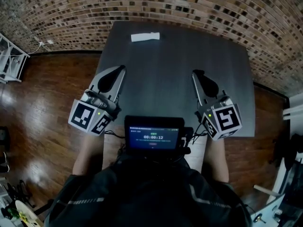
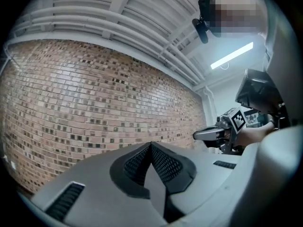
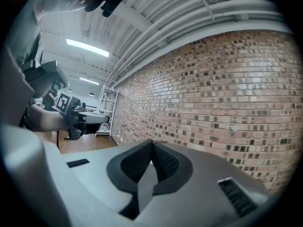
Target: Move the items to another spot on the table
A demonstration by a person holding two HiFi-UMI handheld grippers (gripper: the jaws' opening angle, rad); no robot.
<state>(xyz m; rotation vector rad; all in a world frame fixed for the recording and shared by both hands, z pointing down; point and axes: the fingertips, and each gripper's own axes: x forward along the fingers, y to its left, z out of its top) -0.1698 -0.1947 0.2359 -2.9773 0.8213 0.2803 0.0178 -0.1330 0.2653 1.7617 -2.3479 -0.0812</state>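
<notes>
**On the table's far side, one item waits; both grippers empty**

At the far edge of the table (image 1: 180, 86), a little left of its middle, lies the white item (image 1: 145, 37), flat on the dark top and alone. It is the only movable thing we can find, and too small for us to name it more closely.

Well apart from it, over the near edge, we hold the left gripper (image 1: 121, 68) and the right gripper (image 1: 196, 74), both pointing toward the brick wall. Each gripper's own view shows its jaws pressed together with nothing between them, and only wall and ceiling beyond.

So we judge that nothing is in hand and no move is under way. Whether the item already lies at a new spot or at its first one, we cannot tell from its place. The screen (image 1: 152, 137) at the chest seems to show a timer only a few seconds in (a hint, no more), so we lean toward the start. By that reading everything is left: reach across, open, grip, carry and set down elsewhere.
</notes>
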